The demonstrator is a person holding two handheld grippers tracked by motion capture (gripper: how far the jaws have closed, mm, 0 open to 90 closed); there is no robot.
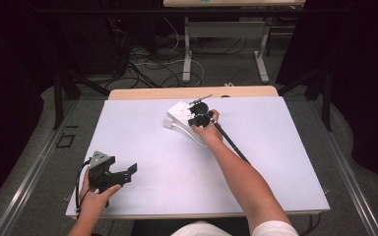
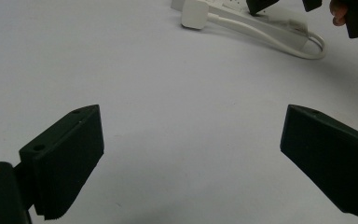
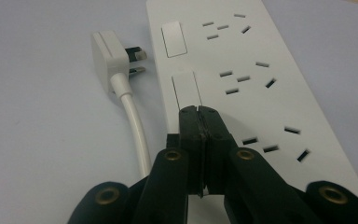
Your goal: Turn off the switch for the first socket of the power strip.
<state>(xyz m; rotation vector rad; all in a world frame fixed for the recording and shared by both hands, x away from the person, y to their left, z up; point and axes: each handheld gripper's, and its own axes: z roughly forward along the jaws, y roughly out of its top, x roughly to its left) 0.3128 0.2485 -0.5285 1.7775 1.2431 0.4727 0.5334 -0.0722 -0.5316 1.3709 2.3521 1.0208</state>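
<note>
A pale table fills mid-frame. At upper centre, the right gripper, jaws pressed together on nothing, touches a switch on the white power strip. At lower left, the left gripper rests with jaws wide apart.

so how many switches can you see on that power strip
2. One switch sits at the far end of the power strip; the other lies just beyond the shut right claw, which may hide more.

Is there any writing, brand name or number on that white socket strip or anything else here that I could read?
None can be read.
The power strip shows plain rocker switches and socket slots, no print.
The plug and its cable are blank white.
The table bears no label.
The right gripper, jaws shut at a switch, carries no marking.
</note>
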